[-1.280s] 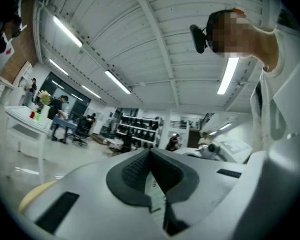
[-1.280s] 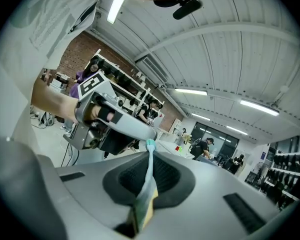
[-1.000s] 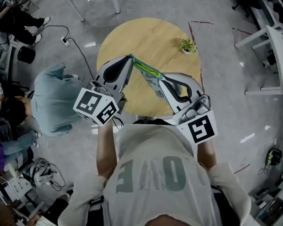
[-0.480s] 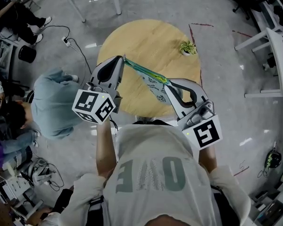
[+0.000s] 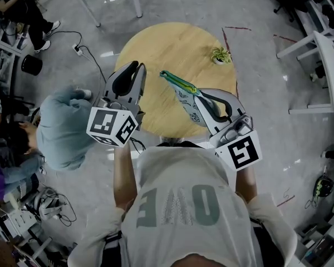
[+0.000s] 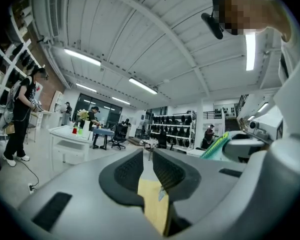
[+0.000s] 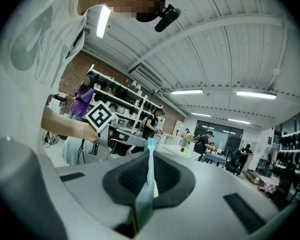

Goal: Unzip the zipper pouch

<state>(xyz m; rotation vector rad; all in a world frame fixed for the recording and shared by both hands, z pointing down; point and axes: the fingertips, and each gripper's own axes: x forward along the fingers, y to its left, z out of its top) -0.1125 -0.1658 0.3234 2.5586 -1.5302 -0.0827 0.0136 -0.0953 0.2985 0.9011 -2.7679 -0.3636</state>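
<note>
Pinched tight in the right hand-held gripper (image 5: 197, 95), centre frame above the surface (image 5: 172, 43): pouch (image 5: 181, 87), slanting toward upper left. Left of it, not touching: left hand-held gripper (image 5: 138, 65), just opened a crack, holding nothing.

the pouch (image 5: 183, 93) is teal-green at the zip, white with dark print. the desk (image 5: 156, 40) is pale wood. left tongs (image 5: 137, 67) and right tongs (image 5: 198, 94) are light grey, their marker cubes (image 5: 112, 127) black-and-white.

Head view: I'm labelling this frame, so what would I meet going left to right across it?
Crouching person → left claw → pouch → plant → white desk
</note>
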